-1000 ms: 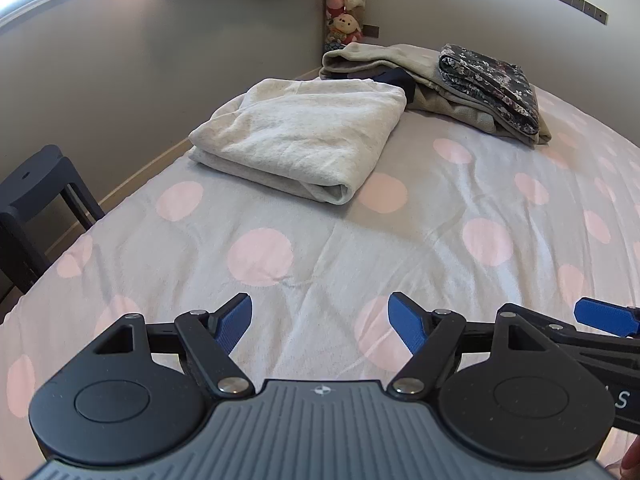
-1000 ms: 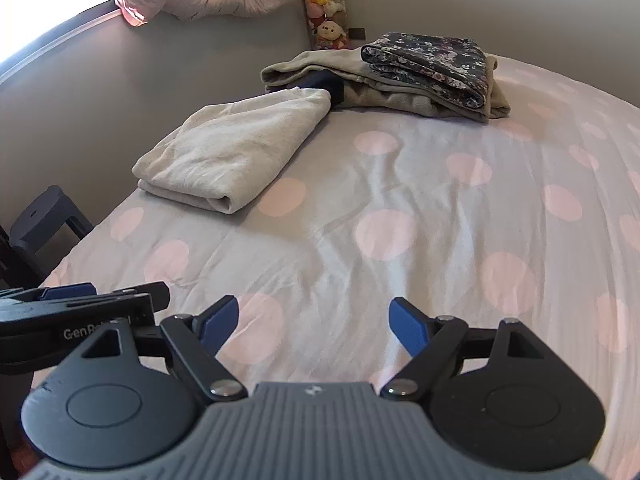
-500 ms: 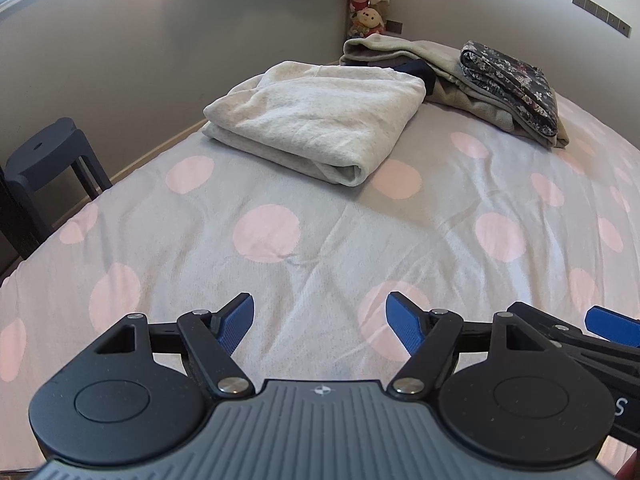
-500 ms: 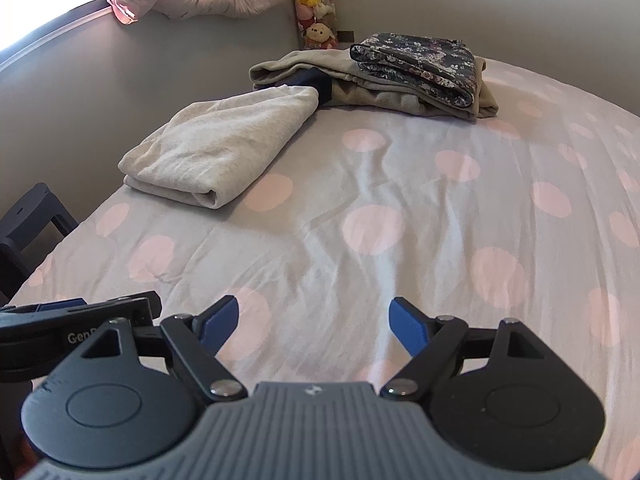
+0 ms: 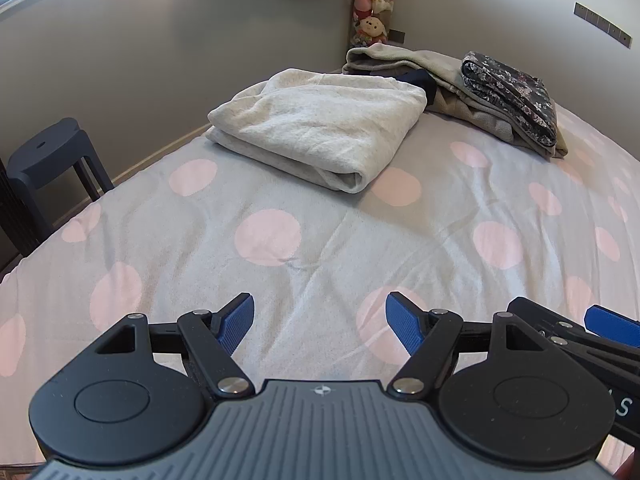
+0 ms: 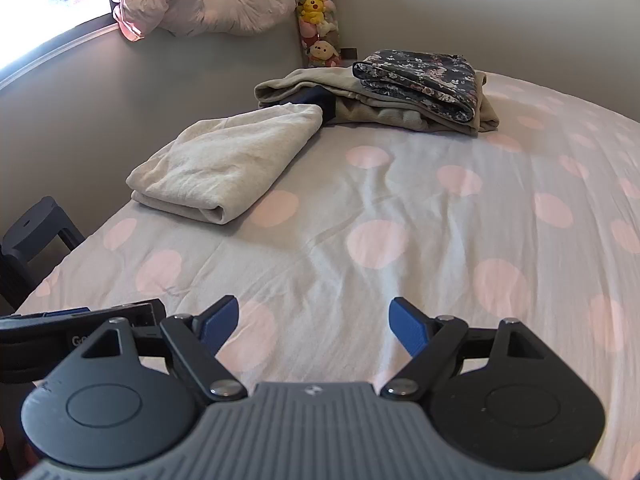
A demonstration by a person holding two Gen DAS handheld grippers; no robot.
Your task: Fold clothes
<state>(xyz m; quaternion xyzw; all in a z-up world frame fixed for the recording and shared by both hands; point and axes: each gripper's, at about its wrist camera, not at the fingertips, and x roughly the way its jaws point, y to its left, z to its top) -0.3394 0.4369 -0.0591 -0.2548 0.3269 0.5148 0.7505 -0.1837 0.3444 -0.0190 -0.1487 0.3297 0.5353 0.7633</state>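
A folded cream sweatshirt (image 5: 320,128) lies on the bed near its left edge; it also shows in the right wrist view (image 6: 228,164). Behind it sits a pile with a beige garment (image 5: 452,92) and a folded dark floral garment (image 5: 508,96), also in the right wrist view (image 6: 420,80). My left gripper (image 5: 320,322) is open and empty above the sheet, well short of the sweatshirt. My right gripper (image 6: 312,324) is open and empty, close beside the left one.
The bed (image 5: 280,272) has a pale sheet with pink dots. A dark stool (image 5: 52,156) stands left of the bed. Grey walls close the back and left. Plush toys (image 6: 316,12) hang in the corner, and a rolled duvet (image 6: 200,4) lies on the window sill.
Both grippers have drawn back and tilted slightly, so the clothes sit a little farther and more to the right in the left view. Both stayed open and empty.
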